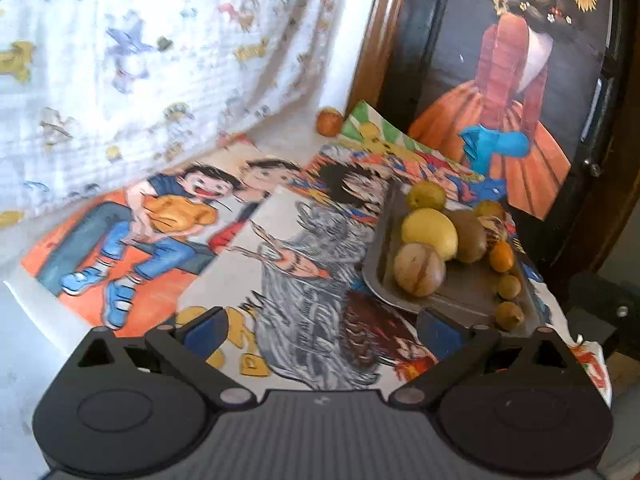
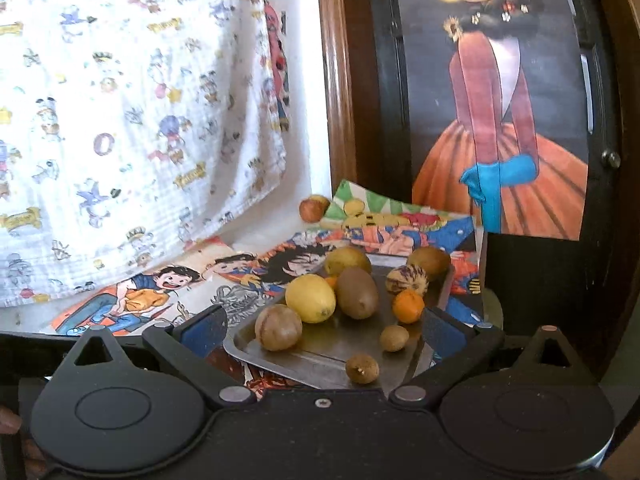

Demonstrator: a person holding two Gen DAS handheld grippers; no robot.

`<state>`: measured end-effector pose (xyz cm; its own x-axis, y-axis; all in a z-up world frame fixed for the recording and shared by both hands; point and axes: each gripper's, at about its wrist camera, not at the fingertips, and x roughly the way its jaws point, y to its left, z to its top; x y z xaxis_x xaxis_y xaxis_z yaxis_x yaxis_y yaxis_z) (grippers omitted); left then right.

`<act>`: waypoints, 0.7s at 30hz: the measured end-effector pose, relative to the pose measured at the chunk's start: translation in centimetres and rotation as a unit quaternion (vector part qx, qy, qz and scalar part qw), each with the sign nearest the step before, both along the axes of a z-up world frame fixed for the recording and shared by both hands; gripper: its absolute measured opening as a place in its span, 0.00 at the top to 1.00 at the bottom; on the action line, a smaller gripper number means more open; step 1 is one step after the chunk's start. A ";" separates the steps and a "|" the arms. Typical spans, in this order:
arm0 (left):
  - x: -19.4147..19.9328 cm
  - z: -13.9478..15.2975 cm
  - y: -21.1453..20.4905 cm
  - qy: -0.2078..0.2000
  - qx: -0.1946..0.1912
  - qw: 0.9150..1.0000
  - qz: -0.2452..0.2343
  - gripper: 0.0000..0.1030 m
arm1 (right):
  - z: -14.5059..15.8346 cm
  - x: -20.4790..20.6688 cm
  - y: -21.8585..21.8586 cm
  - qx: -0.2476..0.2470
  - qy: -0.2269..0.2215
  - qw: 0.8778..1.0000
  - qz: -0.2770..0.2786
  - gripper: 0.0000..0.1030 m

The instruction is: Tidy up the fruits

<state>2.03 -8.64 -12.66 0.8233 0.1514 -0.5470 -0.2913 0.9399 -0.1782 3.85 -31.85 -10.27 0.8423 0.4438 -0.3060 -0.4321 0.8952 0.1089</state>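
A metal tray (image 2: 320, 354) (image 1: 460, 300) holds several fruits: a yellow lemon (image 2: 311, 298) (image 1: 429, 232), a brown kiwi (image 2: 357, 292) (image 1: 467, 236), a tan round fruit (image 2: 278, 327) (image 1: 419, 274), a small orange (image 2: 408, 306) (image 1: 502, 256), a striped fruit (image 2: 407, 279) and small brown ones. One lone orange-brown fruit (image 2: 312, 209) (image 1: 329, 121) lies off the tray by the far wall. My right gripper (image 2: 322, 326) is open just in front of the tray, nothing between its fingers. My left gripper (image 1: 320, 328) is open over the drawings, left of the tray.
Colourful cartoon drawings (image 1: 160, 220) cover the table. A patterned white cloth (image 2: 120, 120) hangs at the back left. A dark wooden cabinet with a poster of a figure in an orange skirt (image 2: 512, 160) stands behind the tray at right.
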 end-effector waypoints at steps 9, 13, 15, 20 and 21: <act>-4.6 2.4 -2.8 -0.026 0.042 0.998 0.043 0.01 | 1.5 -4.5 -1.7 0.003 -0.017 1.000 0.001 0.01; -6.6 3.6 -4.2 -0.041 0.058 0.997 0.039 0.01 | 1.9 -5.9 -2.3 0.009 -0.016 1.000 -0.006 0.01; -7.4 4.0 -4.7 -0.047 0.064 0.996 0.040 0.01 | 1.9 -6.5 -2.5 0.007 -0.017 1.000 -0.006 0.01; -8.7 4.4 -5.2 -0.055 0.064 0.996 0.040 0.00 | 1.3 -7.0 -2.9 0.007 -0.011 1.000 -0.010 0.01; -8.8 4.3 -5.2 -0.055 0.062 0.996 0.039 0.00 | 1.1 -7.0 -2.9 0.008 -0.010 1.000 -0.009 0.01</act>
<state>-6.76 -13.89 -8.39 0.8598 0.2788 -0.4279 -0.3500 0.9318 -0.0963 -3.12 -34.74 -9.19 0.8556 0.4336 -0.2827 -0.4189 0.9009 0.1140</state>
